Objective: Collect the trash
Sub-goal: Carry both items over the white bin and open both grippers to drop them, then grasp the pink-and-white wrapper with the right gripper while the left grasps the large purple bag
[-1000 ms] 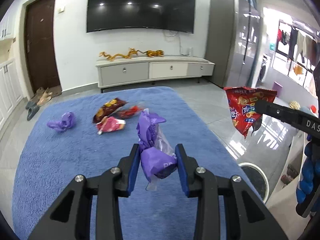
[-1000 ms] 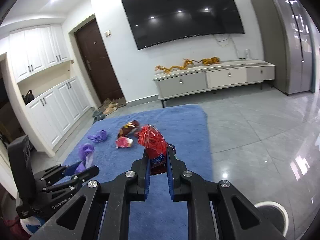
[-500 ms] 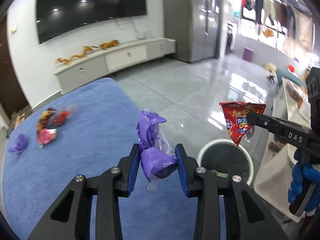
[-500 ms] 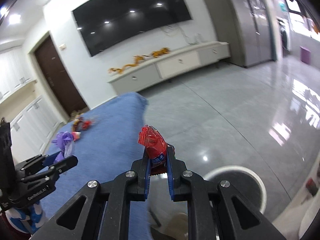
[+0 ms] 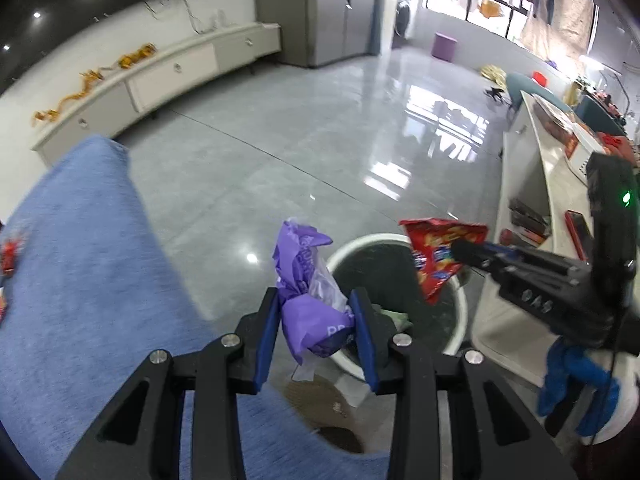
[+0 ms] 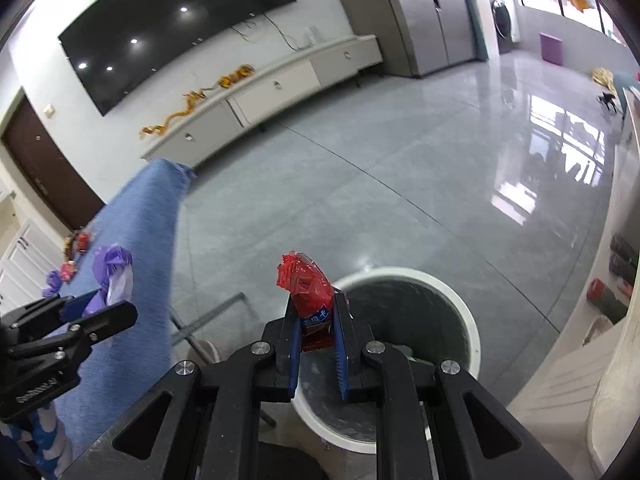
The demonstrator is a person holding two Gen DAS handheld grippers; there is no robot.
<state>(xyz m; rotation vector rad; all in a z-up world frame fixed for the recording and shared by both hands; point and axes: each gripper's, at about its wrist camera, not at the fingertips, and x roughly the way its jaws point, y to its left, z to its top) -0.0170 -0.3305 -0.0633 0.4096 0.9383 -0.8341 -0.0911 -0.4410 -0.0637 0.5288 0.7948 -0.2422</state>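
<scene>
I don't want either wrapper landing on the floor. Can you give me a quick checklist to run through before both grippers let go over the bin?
1. Left gripper clamped on the purple wrapper: ok.
2. Right gripper clamped on the red snack bag: ok.
3. Red snack bag over the mouth of the white bin: ok in the left wrist view, where it hangs above the opening.
4. Purple wrapper over the opening: not ok; it appears at the bin's near-left rim, partly above the grey floor.
5. Bin has room: ok, only a few scraps show at the bottom.
6. Grippers apart from each other: ok, a clear gap shows.
</scene>
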